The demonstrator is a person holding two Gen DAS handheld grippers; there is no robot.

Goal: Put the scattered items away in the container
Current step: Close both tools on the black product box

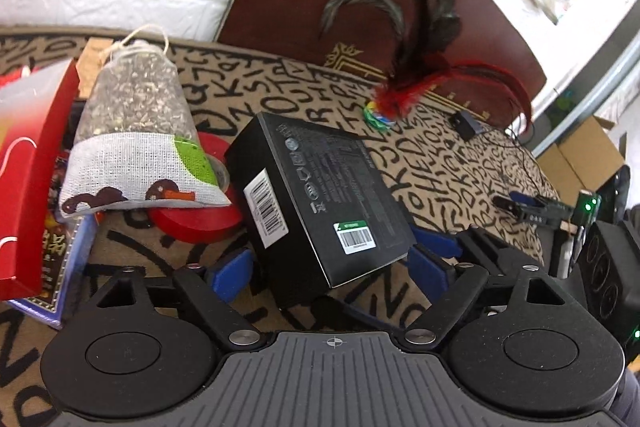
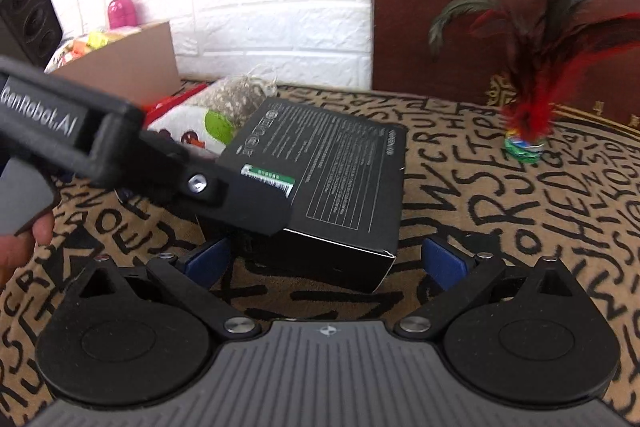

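A black box (image 1: 320,195) with barcode stickers lies on the letter-patterned tablecloth (image 1: 440,163). My left gripper (image 1: 330,271) straddles its near end. The blue pads sit close beside the box's sides, a thin gap showing at the left pad, so it is open. In the right wrist view the same black box (image 2: 332,167) lies between the pads of my right gripper (image 2: 326,263). That gripper is open, with clear gaps on both sides. One of the left gripper's fingers (image 2: 248,203) crosses over the box's near-left corner.
A cloth sachet (image 1: 132,131) rests on a red tape roll (image 1: 200,223) beside a red carton (image 1: 24,167). A feather shuttlecock (image 2: 528,131) stands in front of a brown chair back (image 2: 460,7). An open cardboard box (image 2: 120,59) sits far left by the white wall.
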